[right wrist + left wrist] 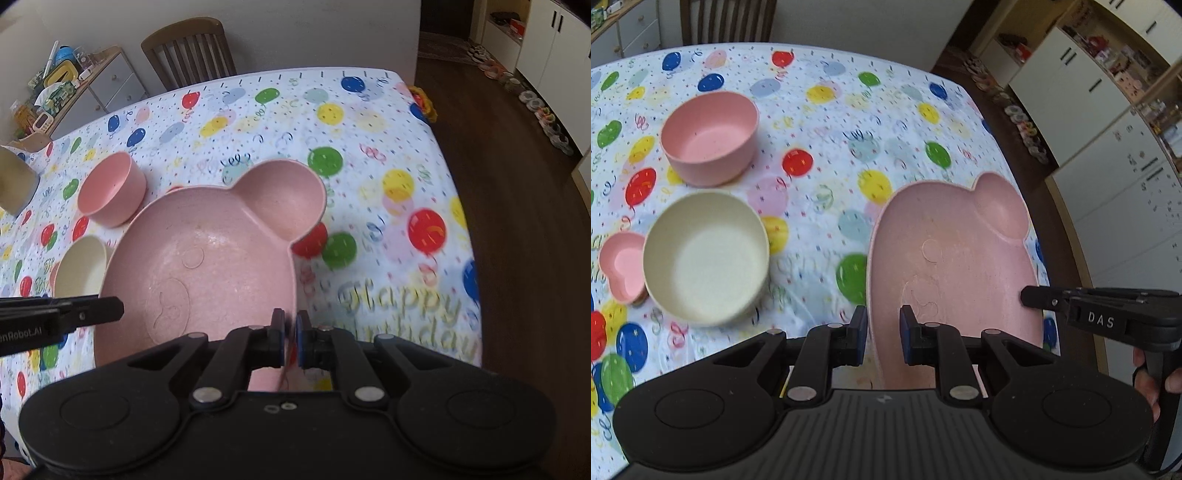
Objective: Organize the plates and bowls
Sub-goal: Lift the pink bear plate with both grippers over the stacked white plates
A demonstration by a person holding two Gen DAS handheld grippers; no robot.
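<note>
A pink bear-shaped plate (207, 266) with ear compartments is held above the balloon tablecloth; it also shows in the left wrist view (953, 266). My right gripper (290, 341) is shut on the plate's right rim. My left gripper (883, 341) is open, its jaws astride the plate's left rim without pressing on it. A pink bowl (709, 136) and a cream bowl (705, 256) stand on the table to the left. A small pink heart-shaped dish (622, 266) lies partly under the cream bowl. The pink bowl (112, 188) and the cream bowl (81, 267) also show in the right wrist view.
The table (388, 206) wears a balloon-patterned cloth. A wooden chair (188, 51) stands at the far side. A cluttered drawer unit (74, 88) is at the back left. White cabinets (1108, 155) and dark floor lie to the right of the table edge.
</note>
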